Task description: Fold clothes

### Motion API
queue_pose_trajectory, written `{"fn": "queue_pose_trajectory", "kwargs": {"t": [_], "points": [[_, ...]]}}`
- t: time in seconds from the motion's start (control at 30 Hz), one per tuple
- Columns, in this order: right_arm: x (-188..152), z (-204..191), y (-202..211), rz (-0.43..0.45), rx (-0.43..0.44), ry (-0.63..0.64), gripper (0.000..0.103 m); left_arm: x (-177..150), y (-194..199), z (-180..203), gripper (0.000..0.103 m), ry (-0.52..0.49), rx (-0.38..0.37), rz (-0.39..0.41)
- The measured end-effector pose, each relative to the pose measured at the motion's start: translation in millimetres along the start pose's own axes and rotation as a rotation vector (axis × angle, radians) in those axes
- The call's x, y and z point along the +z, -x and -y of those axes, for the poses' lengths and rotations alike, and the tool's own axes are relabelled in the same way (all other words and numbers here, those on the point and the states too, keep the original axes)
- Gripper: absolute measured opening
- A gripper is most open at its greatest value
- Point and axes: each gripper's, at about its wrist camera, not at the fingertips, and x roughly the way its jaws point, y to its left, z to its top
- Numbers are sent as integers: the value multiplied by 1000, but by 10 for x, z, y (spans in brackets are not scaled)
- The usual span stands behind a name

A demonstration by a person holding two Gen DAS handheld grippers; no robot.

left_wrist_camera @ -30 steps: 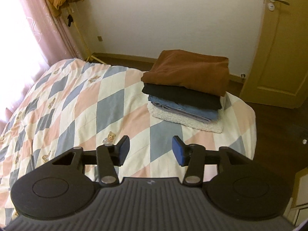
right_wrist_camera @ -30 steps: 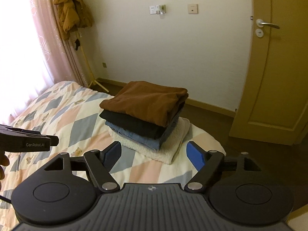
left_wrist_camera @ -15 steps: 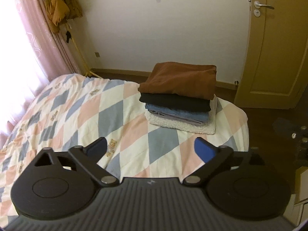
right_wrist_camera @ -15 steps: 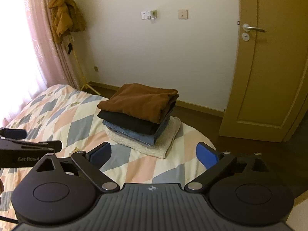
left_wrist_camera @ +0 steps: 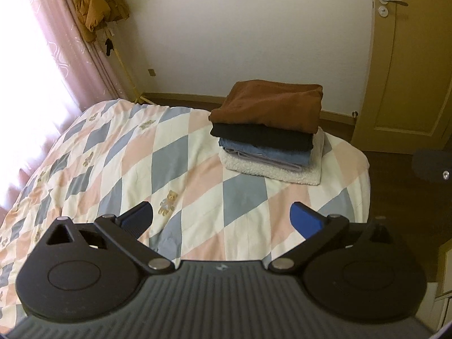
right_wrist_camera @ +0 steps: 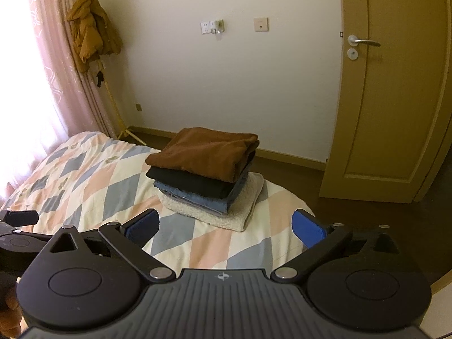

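Left gripper (left_wrist_camera: 221,220) and right gripper (right_wrist_camera: 226,226): both jaws have just been opening and are now standing wide, nothing between the pads. Compared with a second ago, both are sitting farther back from the stack (left_wrist_camera: 268,130) and a little higher; more wall and door (right_wrist_camera: 389,113) are showing in each view. Reading: the last garment is being released and the hands are backing off, so the folding looks finished or close to it. No loose clothes are showing on the bed (left_wrist_camera: 127,163).

Pose: both grippers are pointing down and forward over the near part of the bed, hanging clear of the quilt. The left gripper is showing at the left edge of the right view, so the two are sitting side by side, apart.

Stack: brown top (right_wrist_camera: 203,152) uppermost, then a black piece, a blue one and a white fleece at the bottom, resting on the far right corner of the bed, untouched by either gripper. A coat (right_wrist_camera: 90,31) is hanging at far left by the curtain.
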Motion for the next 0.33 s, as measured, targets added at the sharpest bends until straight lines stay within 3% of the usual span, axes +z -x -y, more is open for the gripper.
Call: {"fn": "queue_pose_trajectory", "kwargs": {"t": [0.33], "points": [[34, 91, -69, -5, 30, 22, 103, 37, -11, 30, 103, 72, -31, -11]]}}
